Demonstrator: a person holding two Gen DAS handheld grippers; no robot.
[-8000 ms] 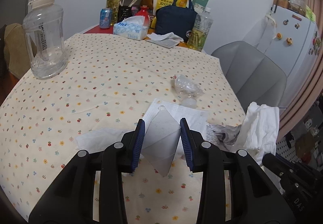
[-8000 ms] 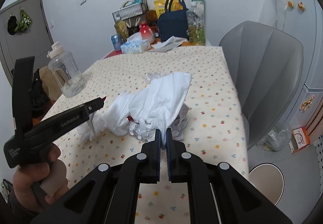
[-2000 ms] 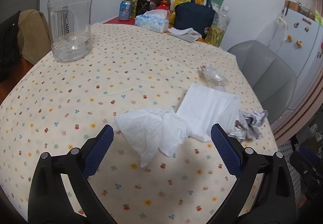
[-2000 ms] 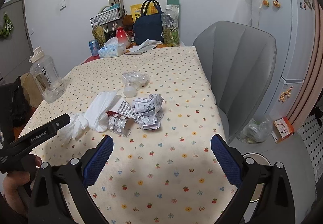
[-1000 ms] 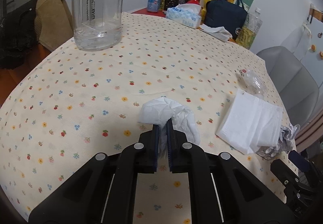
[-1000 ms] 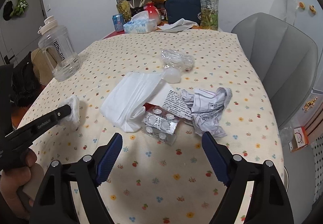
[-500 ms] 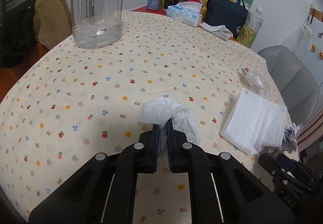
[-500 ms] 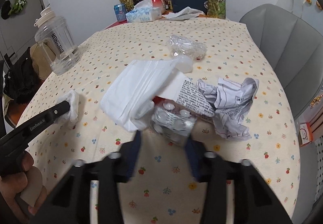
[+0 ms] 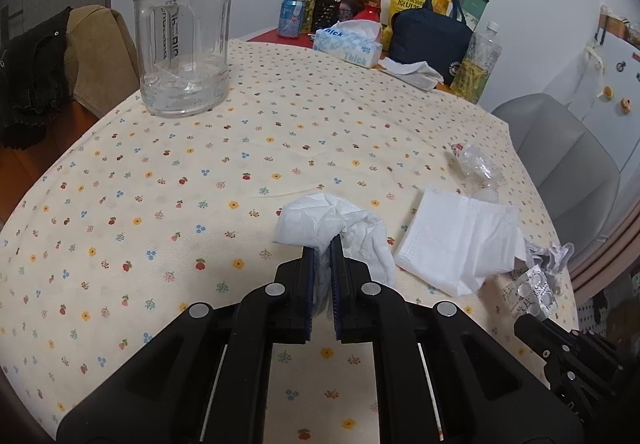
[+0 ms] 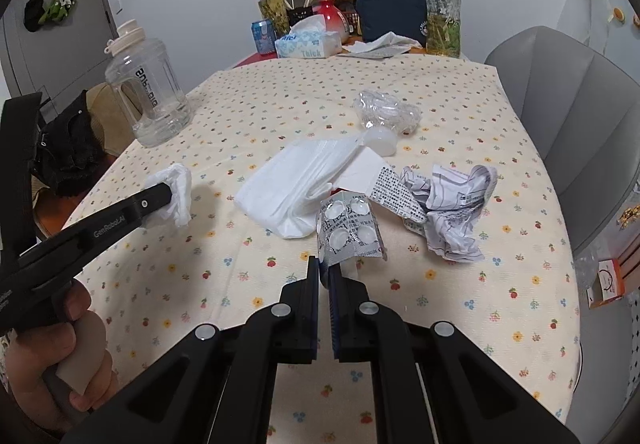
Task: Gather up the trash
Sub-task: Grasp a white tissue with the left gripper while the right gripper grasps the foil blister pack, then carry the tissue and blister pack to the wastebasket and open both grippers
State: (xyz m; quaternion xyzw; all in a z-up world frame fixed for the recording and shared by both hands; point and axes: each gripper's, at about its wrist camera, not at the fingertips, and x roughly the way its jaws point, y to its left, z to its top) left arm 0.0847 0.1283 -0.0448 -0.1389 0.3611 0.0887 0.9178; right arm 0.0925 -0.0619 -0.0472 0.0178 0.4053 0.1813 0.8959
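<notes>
At lower centre of each wrist view a tool is clamped on trash: the left tool point(image 9: 321, 249) pinches a crumpled white tissue point(image 9: 332, 224), the right tool point(image 10: 324, 264), jaws just closed, a foil blister pack point(image 10: 349, 230). Little seems collected; on the desk point(image 10: 460, 116) lie a soft white mask point(image 10: 296, 184), creased printed paper point(image 10: 456, 200) and crinkled clear plastic point(image 10: 386, 112).
</notes>
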